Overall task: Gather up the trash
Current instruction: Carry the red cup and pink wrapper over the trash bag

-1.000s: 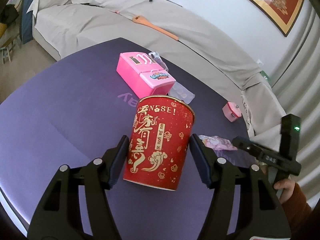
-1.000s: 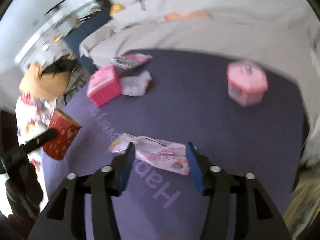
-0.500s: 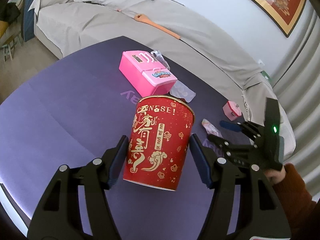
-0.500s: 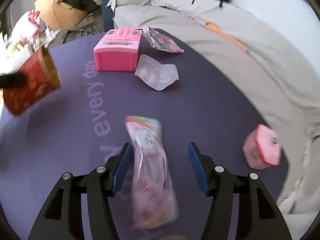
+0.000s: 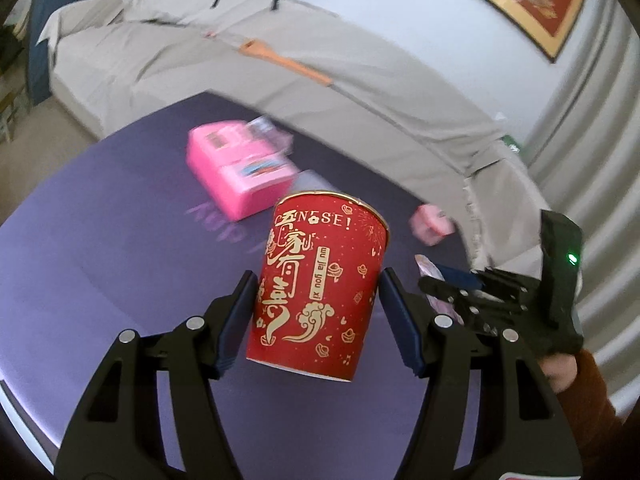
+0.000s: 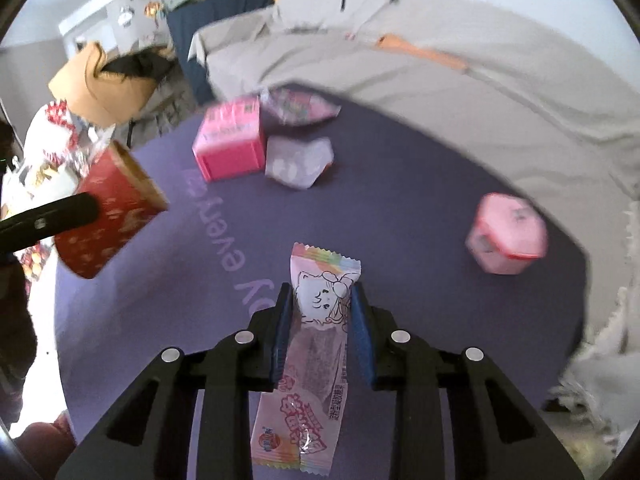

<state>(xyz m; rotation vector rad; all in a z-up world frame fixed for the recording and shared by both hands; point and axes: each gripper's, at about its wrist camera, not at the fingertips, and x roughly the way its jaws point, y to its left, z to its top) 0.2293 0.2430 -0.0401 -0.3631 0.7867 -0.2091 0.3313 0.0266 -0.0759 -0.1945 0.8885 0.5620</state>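
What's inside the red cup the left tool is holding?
The inside cannot be seen. The left wrist view shows only the red cup's decorated side and gold rim. The right wrist view shows it tilted, its mouth turned away. Whether it holds any trash is hidden.

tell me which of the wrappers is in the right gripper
The long pink cartoon-printed wrapper, pinched between the right gripper. The crumpled clear wrapper and the colourful foil wrapper lie by the pink box.
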